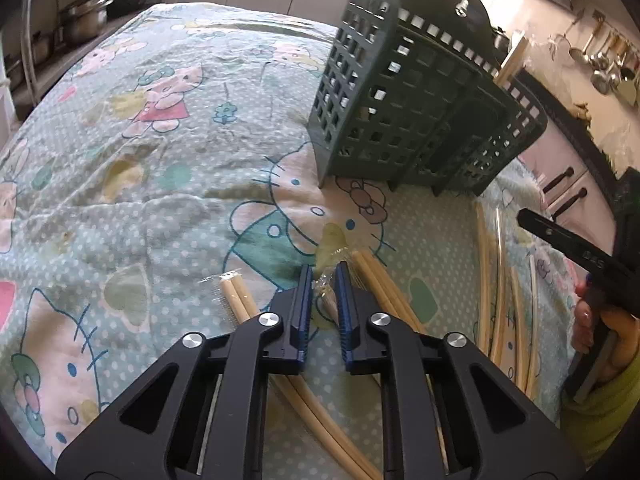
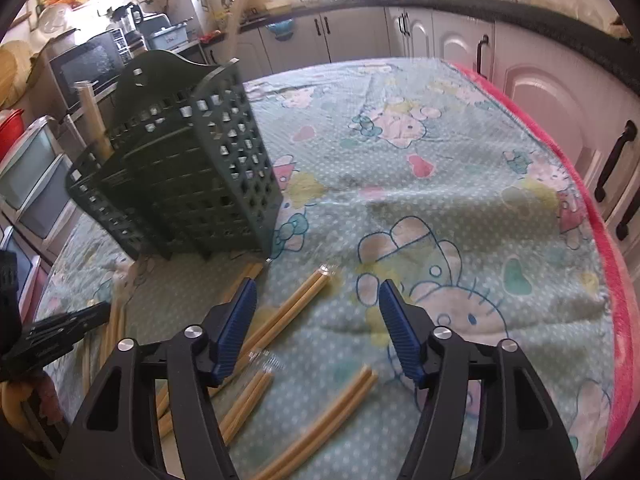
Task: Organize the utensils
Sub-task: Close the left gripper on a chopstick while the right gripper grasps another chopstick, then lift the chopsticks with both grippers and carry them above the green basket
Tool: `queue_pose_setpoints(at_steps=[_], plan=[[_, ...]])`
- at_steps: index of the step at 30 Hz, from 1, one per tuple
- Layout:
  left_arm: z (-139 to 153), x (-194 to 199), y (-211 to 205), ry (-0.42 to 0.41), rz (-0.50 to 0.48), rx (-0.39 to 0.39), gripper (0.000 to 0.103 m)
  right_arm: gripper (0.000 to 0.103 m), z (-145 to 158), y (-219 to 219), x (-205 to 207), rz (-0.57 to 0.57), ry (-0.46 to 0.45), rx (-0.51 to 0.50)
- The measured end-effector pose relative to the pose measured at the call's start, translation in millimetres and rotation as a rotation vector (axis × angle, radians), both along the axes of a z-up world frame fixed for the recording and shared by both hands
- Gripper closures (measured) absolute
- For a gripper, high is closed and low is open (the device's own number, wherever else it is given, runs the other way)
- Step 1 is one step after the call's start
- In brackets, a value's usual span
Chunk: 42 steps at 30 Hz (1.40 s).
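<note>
1. Kitchen table, cartoon-print cloth (image 1: 160, 184).
2. Left gripper (image 1: 323, 276) clenched on a wrapped chopstick pair (image 1: 326, 300), long axis running back under the jaws.
3. Green basket (image 1: 408, 100) ahead, slightly right.
4. Right gripper (image 2: 318, 294) released; chopstick pair (image 2: 288, 312) diagonal between jaws, tip toward the basket.

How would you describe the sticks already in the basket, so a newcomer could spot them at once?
On the cartoon-cat tablecloth stands a dark green perforated utensil basket. Pale wooden sticks rise out of its low front section; unlike the pairs lying flat on the cloth, these stand upright.
</note>
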<state>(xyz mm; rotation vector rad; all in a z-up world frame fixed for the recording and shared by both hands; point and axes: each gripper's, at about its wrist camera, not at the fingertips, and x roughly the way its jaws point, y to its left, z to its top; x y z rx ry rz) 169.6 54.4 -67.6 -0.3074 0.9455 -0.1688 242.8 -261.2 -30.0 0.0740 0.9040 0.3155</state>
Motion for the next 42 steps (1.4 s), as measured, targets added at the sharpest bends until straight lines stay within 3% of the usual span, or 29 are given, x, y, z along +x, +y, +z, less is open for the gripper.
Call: queue_pose_setpoints(at_steps=[9,13,17,27,42], plan=[[8.0,-10.8,25.9,-0.036,0.032,-0.051,0.098,0.065,-16.9,4.4,29.7,-0.021,0.073,0.002],[14.4,-10.8,28.4,-0.059,0.055,-0.056,0.098,0.087,-17.9,6.2,32.2,-0.022,0.062,-0.004],[21.5,-11.2,31.0,-0.083,0.072,-0.060,0.098,0.097,-14.3,2.7,29.6,-0.030,0.037,0.012],[41.1,-15.1,38.5,-0.137,0.091,-0.067,0.099,0.101,23.2,-10.2,4.2,-0.028,-0.067,0.127],[76.9,-28.7,39.4,-0.235,0.090,-0.086,0.100,0.101,99.2,-5.3,-30.6,0.052,-0.263,0.180]])
